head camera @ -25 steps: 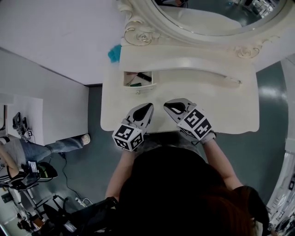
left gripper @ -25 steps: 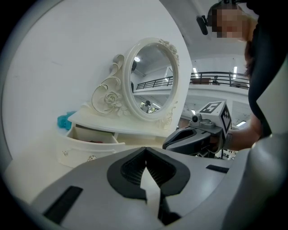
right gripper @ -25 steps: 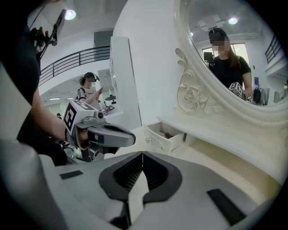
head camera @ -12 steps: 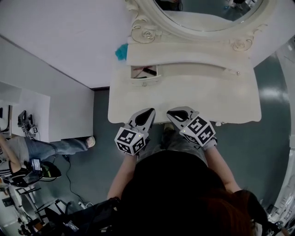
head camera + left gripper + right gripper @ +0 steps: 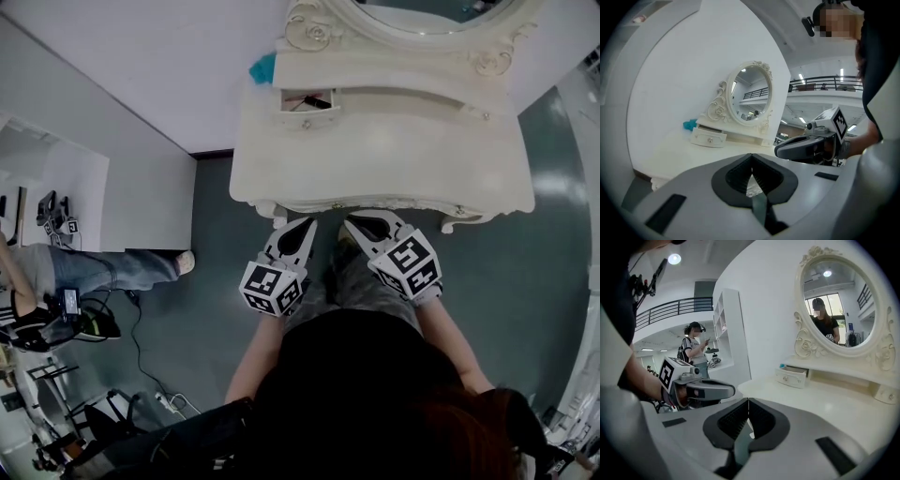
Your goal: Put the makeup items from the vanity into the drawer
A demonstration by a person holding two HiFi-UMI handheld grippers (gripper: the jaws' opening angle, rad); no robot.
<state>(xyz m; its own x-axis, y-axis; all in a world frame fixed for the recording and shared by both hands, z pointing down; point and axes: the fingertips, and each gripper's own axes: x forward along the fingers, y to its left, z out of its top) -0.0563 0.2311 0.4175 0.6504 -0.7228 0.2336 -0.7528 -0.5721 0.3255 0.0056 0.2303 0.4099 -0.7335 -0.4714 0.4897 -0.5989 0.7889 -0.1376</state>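
Cream worktop [image 5: 394, 159] seen bare ahead of left tool [image 5: 302, 228] and right tool [image 5: 361, 225], both closed, empty; open drawer [image 5: 306, 112] ahead-left judged best pushed shut squarely.

Cut off at 12 o'clock: mirror [image 5: 424, 9]. Too small to identify: items [image 5: 314, 100] in drawer [image 5: 291, 112]. Mostly hidden behind vanity [image 5: 375, 164] at 11 o'clock: teal thing [image 5: 264, 67].

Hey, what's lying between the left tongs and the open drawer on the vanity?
Only bare white vanity top. The head view shows the stretch from the left tongs to the drawer with no items on it.
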